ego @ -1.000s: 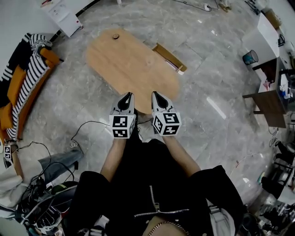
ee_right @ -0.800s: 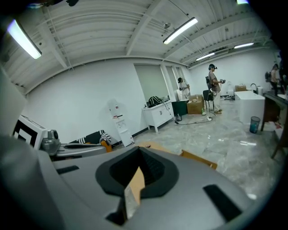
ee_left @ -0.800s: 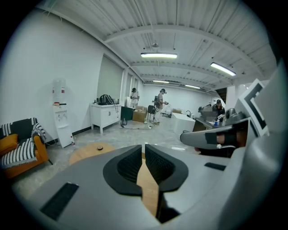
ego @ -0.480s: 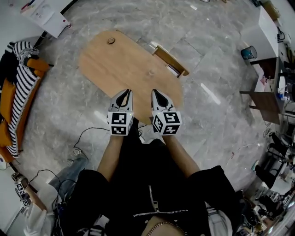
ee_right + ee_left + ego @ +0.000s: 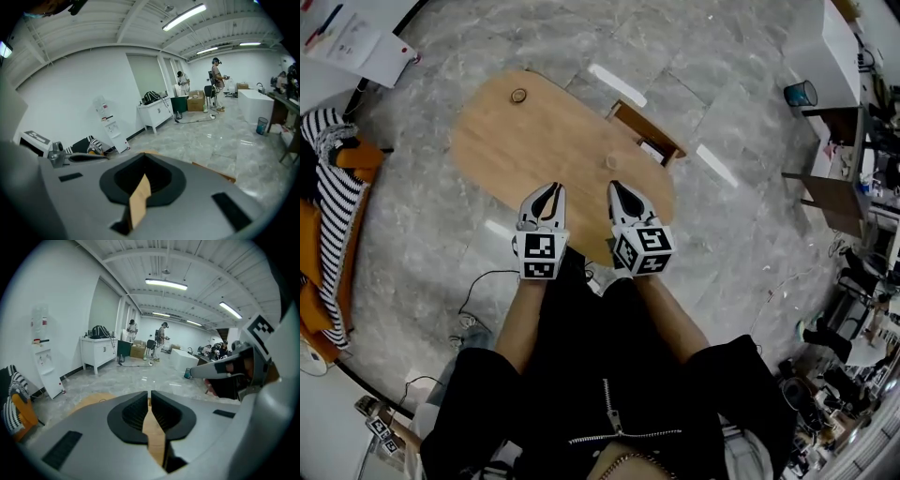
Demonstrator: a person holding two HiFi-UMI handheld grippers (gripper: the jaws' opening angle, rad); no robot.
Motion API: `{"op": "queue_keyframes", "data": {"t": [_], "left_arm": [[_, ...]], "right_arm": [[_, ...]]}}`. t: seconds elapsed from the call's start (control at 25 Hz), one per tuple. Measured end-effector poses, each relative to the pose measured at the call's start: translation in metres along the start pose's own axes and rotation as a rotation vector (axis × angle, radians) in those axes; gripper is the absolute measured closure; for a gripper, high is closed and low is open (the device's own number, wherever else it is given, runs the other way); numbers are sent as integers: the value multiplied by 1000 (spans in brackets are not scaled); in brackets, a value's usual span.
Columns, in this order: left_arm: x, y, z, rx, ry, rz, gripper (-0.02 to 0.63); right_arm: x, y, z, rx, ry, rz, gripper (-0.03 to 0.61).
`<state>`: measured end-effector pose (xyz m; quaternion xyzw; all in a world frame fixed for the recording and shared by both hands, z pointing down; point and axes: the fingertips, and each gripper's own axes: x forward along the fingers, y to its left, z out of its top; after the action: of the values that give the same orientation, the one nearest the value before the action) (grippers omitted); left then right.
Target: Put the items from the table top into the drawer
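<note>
The left tongs [image 5: 547,194] and right tongs [image 5: 617,192] are both closed and empty, over the table's [image 5: 487,150] near edge. A small item [image 5: 610,162] lies just beyond the right tongs, the open drawer [image 5: 649,142] farther beyond. The right tongs should open wide before descending. Since a second ago, both tips have advanced over the tabletop.

My oval wooden worktop [image 5: 544,141] stands on grey marble floor [image 5: 722,234]. A small round object [image 5: 518,95] lies near its far left end, and another small item [image 5: 610,162] lies near its right edge.
</note>
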<state>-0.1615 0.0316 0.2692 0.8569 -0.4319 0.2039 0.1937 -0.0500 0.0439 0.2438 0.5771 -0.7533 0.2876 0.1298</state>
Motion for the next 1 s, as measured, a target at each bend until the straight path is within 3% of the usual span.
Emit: {"op": "queue_keyframes", "data": {"t": [0.2, 0.52, 0.84, 1.0], "left_arm": [[28, 17, -3, -2, 21, -28, 580], [67, 1, -5, 59, 55, -74, 580], [92, -23, -2, 104, 50, 4, 580], [100, -23, -3, 6, 33, 57, 580]], "right_arm": [[26, -9, 14, -11, 4, -37, 569], [21, -53, 15, 23, -9, -55, 569], [15, -107, -1, 44, 0, 14, 569], [18, -125, -8, 60, 26, 81, 569]]}}
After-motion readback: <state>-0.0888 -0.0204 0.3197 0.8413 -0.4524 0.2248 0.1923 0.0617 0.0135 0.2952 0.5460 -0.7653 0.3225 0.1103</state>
